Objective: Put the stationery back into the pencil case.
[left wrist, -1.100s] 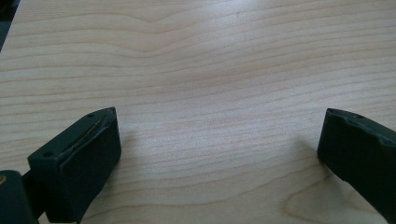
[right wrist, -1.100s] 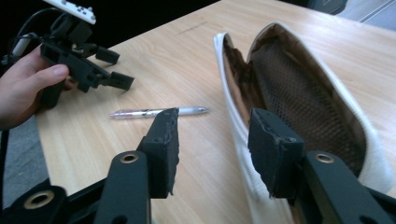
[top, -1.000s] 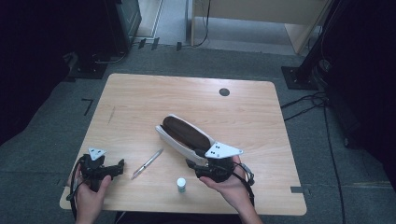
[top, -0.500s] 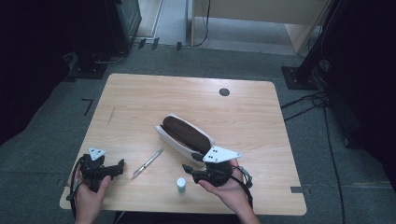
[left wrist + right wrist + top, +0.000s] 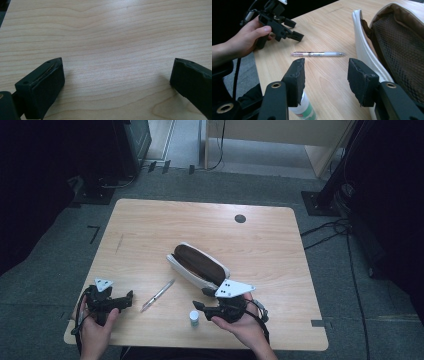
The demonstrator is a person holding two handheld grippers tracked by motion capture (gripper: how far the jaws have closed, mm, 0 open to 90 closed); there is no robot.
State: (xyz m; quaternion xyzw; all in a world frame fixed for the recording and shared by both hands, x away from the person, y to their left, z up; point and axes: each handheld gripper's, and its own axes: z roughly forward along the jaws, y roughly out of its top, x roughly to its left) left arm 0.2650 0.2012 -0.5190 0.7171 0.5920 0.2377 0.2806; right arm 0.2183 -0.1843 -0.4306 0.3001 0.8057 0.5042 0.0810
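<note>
An open white pencil case with a brown mesh inside lies slantwise at the table's middle; its white wall fills the right of the right gripper view. A clear pen lies left of the case. A small white bottle with a green label stands near the front edge, just under one jaw of my right gripper. That gripper is open with nothing between its jaws and points left toward the pen. My left gripper is wide open over bare wood at the front left.
The wooden table has a dark round grommet near its far edge. Cables trail from both grippers off the front edge. Grey carpet, dark stands and cables surround the table.
My right gripper has shifted slightly toward the front edge and the small bottle. The left gripper, pen and case have stayed put.
</note>
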